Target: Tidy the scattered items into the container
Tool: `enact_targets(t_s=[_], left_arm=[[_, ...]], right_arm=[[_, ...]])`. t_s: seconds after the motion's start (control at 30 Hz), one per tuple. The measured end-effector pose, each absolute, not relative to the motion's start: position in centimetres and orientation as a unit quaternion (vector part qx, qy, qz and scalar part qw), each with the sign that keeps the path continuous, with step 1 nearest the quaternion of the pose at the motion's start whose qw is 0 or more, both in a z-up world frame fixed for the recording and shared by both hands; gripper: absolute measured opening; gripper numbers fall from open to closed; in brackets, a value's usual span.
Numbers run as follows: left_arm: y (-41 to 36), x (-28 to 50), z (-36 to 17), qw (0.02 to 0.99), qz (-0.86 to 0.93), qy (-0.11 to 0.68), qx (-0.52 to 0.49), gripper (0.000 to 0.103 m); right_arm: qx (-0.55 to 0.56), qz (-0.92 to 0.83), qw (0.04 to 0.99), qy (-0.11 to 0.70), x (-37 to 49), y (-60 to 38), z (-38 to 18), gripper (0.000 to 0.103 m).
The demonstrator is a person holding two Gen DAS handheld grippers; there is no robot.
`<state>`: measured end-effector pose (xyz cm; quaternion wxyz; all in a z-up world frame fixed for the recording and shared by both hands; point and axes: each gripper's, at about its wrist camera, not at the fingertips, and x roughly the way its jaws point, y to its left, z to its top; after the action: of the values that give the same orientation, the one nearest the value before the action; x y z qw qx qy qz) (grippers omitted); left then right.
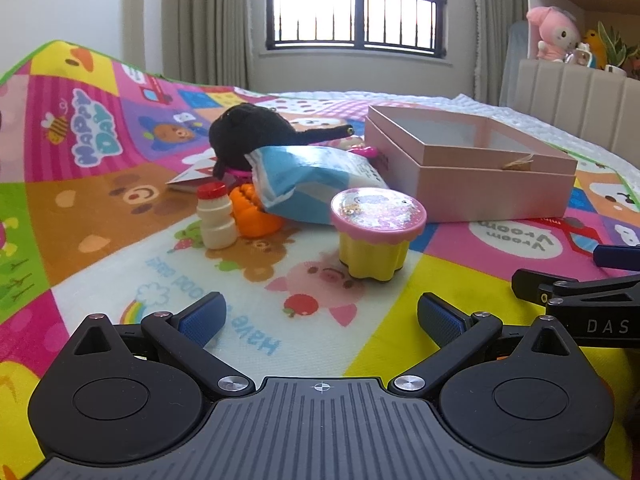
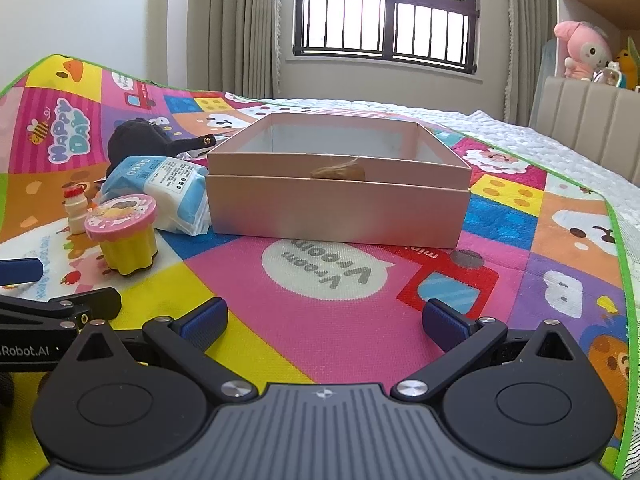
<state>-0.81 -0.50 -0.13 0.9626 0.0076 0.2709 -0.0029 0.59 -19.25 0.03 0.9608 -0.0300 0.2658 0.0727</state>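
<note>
**Both hand-held grippers released, toys piled beside the box**

The play mat (image 2: 352, 320) filled the scene, bright squares spread over the bed, and everything sat on it. Biggest of the lot was the pink box (image 2: 340, 208), lid off, dead ahead at twelve o'clock in the right wrist view and off at two o'clock in the left. Inside it, only a bit of brown twine near the front wall could be made out.

At the box's nine o'clock side lay the pile. The black plush toy (image 1: 256, 132) sat furthest back, and the blue-and-white packet (image 1: 316, 184) leaned against it, its far end just beside the box wall. The yellow cup with the pink lid (image 1: 376, 232) stood upright, nearest the cameras. The orange toy (image 1: 256, 216) was tucked under the packet's edge, touching the small white bottle with a red cap (image 1: 216, 216), which stood upright at its nine o'clock.

The left hand-held gripper (image 1: 320, 316) hung low over the mat, jaws spread wide, nothing between them. The right hand-held gripper (image 2: 324, 320) was the same: released, empty, facing the box.
</note>
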Motion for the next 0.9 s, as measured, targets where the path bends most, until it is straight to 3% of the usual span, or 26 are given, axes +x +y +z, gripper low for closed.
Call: enact_targets(t_s=[0.67, 0.9], left_arm=[[0.1, -0.7, 0.4, 0.958, -0.013, 0.287, -0.003, 0.103], [3.1, -3.4, 2.4, 0.969, -0.016, 0.243, -0.032, 0.103]], right_arm=[[-0.012, 0.101, 0.938, 0.331, -0.2, -20.5, 0.5, 0.103], [-0.03, 0.119, 0.942, 0.313, -0.8, -20.1, 1.1, 0.103]])
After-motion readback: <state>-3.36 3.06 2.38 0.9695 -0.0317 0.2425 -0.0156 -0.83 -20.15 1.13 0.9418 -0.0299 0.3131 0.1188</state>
